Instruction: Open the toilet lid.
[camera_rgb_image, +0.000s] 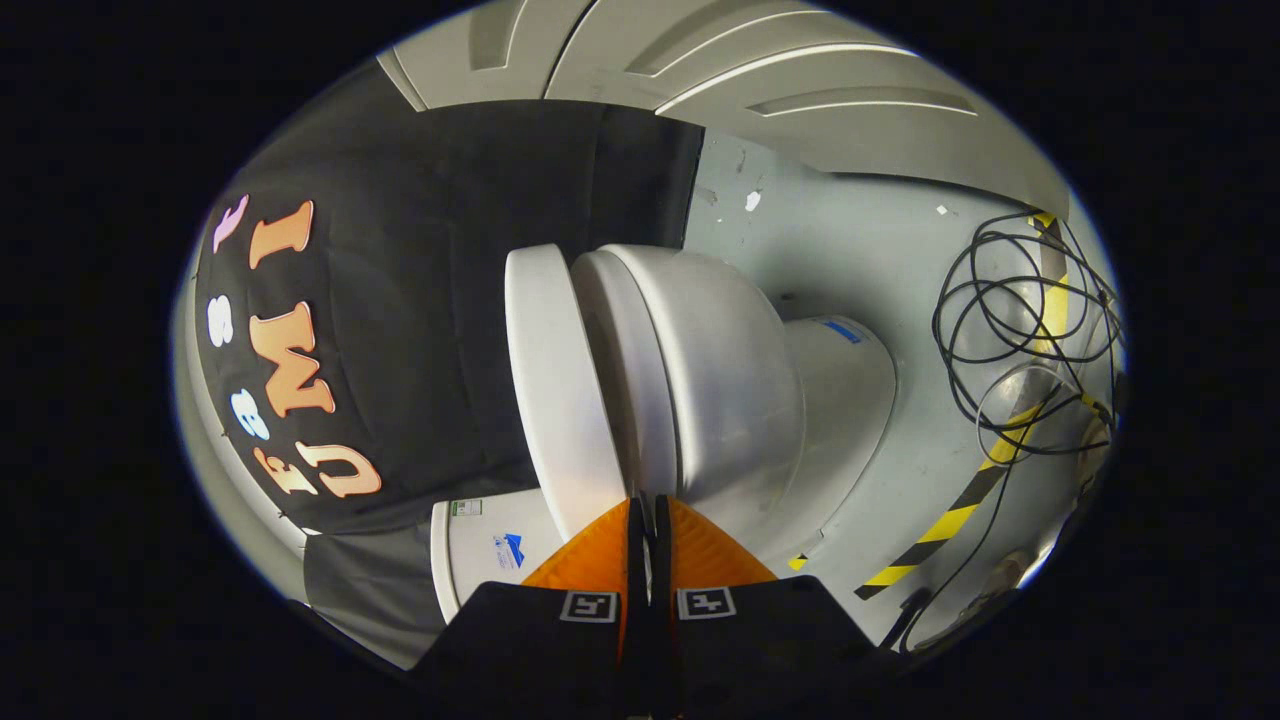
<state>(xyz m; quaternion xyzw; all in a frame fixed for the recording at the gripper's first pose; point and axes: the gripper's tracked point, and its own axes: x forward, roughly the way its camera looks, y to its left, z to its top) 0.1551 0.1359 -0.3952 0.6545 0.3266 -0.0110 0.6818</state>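
While the gripper (643, 505) is rolled onto its side relative to the room, its two fingers are pressed together with only a thin slit between them and nothing pinched. One toilet (700, 390) lies just ahead of the fingertips, and its lid (552, 380) is down, stacked flat on the seat (620, 390). The fingertips sit at the seam between lid and seat, near the rim; contact cannot be confirmed. Judged step: approach and engagement, with the lid not yet raised. The next move calls for getting the tips under the lid edge, then swinging it away from the bowl toward the single tank (490, 560). One tangle of black cable (1010, 330) lies on the floor (850, 250) beyond the toilet.
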